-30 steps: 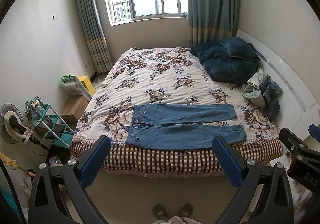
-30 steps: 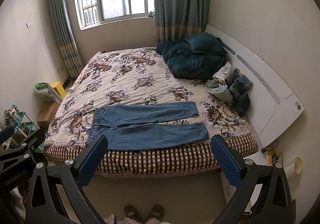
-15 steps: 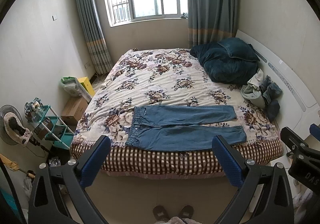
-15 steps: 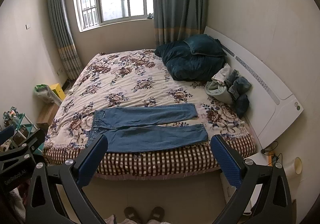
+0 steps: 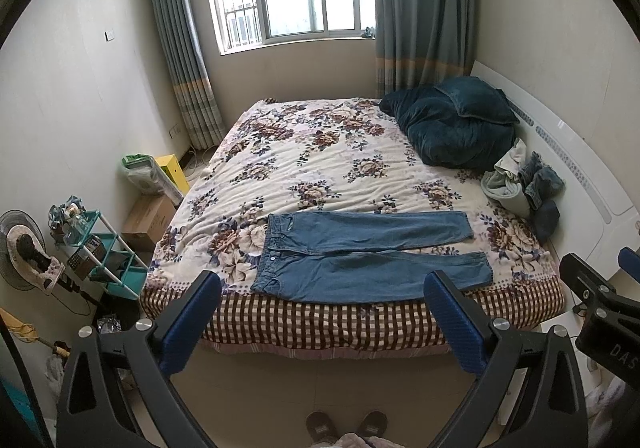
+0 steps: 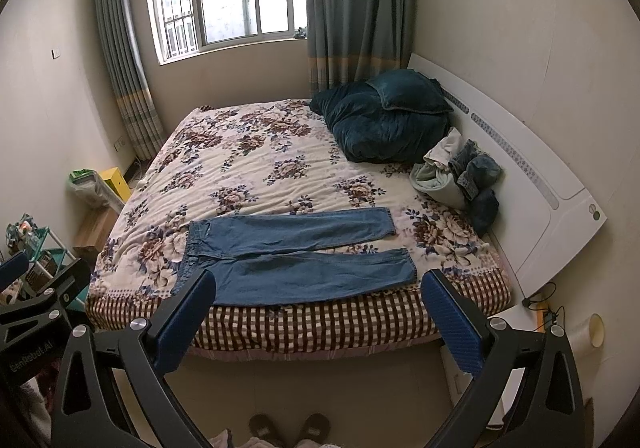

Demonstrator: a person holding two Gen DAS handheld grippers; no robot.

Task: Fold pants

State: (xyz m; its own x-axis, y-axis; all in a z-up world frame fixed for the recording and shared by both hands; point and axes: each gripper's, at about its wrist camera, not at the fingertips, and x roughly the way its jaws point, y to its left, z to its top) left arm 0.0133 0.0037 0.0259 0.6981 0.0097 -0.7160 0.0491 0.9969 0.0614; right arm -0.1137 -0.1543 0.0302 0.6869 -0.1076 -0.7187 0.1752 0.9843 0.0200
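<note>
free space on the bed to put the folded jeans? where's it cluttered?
Bare floral bedspread stretches from the jeans to the window-side edge, left of the teal quilt. Another patch lies left of the waistband. Crowded: the headboard side, with quilt and clothes pile. The jeans lie along the near edge. Both grippers, left and right, open, short of the bed.

Blue denim pants [image 5: 368, 254] lie flat, unfolded, along the bed's near edge, waistband left, legs slightly parted.
</note>
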